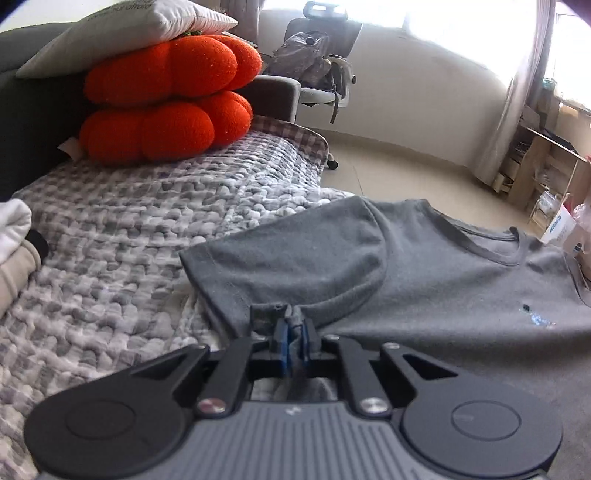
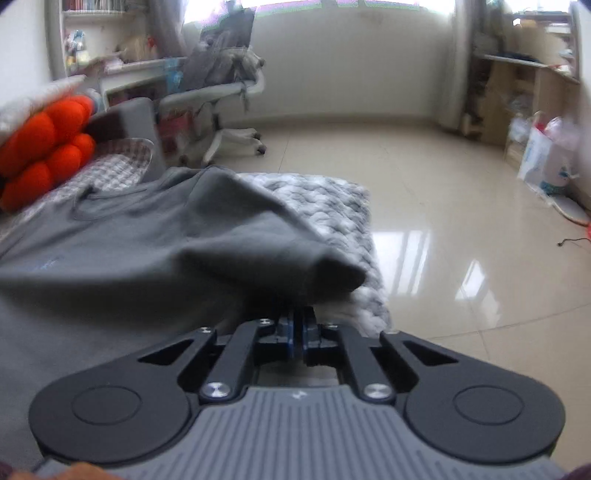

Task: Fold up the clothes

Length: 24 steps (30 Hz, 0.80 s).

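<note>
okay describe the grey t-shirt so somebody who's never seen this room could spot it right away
Find the sofa covered by a grey-and-white checked blanket, with two orange cushions stacked at its far end. The grey t-shirt lies spread on that blanket nearer the camera. It is the only plain, smooth grey fabric there, with a round ribbed neckline.

You have one grey T-shirt [image 1: 424, 266], two orange pumpkin cushions [image 1: 166, 99] stacked at upper left under one white pillow [image 1: 122, 33], and one office chair [image 1: 325, 70].
</note>
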Available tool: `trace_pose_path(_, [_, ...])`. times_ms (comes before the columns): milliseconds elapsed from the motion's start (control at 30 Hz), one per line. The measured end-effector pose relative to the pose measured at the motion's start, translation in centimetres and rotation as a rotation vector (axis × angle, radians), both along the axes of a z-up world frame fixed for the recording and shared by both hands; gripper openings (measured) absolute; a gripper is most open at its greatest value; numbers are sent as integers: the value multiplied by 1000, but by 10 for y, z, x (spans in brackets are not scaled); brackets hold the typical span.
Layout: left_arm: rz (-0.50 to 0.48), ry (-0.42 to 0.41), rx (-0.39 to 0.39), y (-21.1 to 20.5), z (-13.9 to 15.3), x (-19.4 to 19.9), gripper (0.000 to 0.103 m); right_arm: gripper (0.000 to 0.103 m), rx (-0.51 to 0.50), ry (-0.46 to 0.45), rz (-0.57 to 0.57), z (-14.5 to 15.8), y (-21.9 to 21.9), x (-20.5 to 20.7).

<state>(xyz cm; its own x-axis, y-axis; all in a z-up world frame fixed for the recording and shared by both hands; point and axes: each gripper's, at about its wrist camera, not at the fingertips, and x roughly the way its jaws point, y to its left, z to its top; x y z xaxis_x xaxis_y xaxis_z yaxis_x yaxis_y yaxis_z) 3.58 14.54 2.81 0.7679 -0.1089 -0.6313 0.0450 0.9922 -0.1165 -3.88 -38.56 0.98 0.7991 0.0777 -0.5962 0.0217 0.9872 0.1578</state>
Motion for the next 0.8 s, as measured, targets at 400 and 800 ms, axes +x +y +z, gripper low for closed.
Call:
trace_pose_path(400, [92, -34, -49, 48, 44, 36, 68, 44, 59, -82, -37, 32, -49, 27])
trace_pose_path(800, [-61, 27, 69, -19, 22, 130, 68, 45, 43, -12, 225, 26, 22, 114])
